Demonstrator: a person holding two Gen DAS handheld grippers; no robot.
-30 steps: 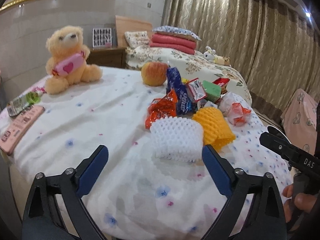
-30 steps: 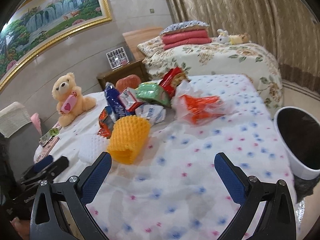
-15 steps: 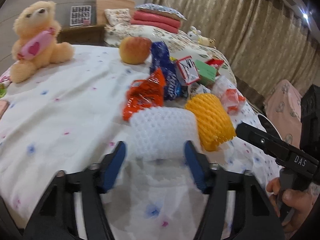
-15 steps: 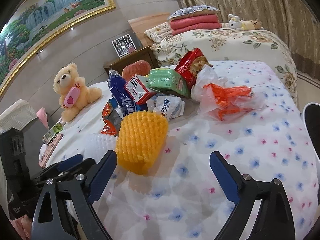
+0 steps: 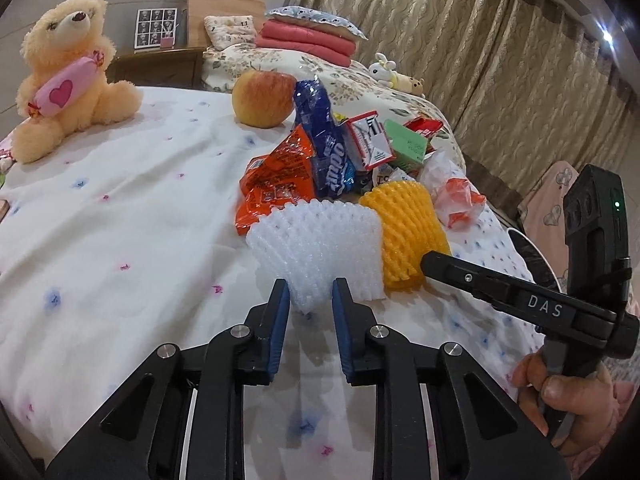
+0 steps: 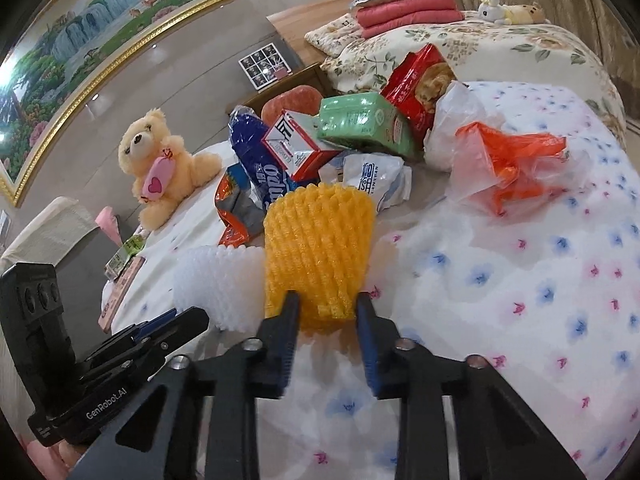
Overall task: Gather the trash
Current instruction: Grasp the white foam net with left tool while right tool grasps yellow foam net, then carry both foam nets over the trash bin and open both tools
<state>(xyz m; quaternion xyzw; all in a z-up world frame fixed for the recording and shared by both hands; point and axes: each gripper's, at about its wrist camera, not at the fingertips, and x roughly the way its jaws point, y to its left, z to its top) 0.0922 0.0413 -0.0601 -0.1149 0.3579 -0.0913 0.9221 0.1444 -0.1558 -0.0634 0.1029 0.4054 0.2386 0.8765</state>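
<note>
A pile of trash lies on the white flowered bed. My left gripper (image 5: 308, 292) is shut on the near edge of a white foam fruit net (image 5: 320, 240). My right gripper (image 6: 326, 308) is shut on the near edge of a yellow foam fruit net (image 6: 320, 244), which lies just right of the white one (image 6: 216, 280). Behind them lie an orange snack bag (image 5: 276, 184), a blue wrapper (image 5: 324, 148), a red-and-white carton (image 6: 296, 144), a green pack (image 6: 364, 124), a red cookie bag (image 6: 420, 80) and a clear bag with orange plastic (image 6: 508, 164).
A teddy bear (image 5: 64, 80) sits at the far left of the bed and an apple (image 5: 262, 98) stands behind the pile. A second bed (image 6: 480, 40) with folded red blankets lies beyond. Curtains (image 5: 500, 40) hang on the right. The other gripper's body (image 5: 560, 300) is close at right.
Both grippers moved forward to the foam nets and closed from wide open: the left onto the white net, the right onto the yellow net.
</note>
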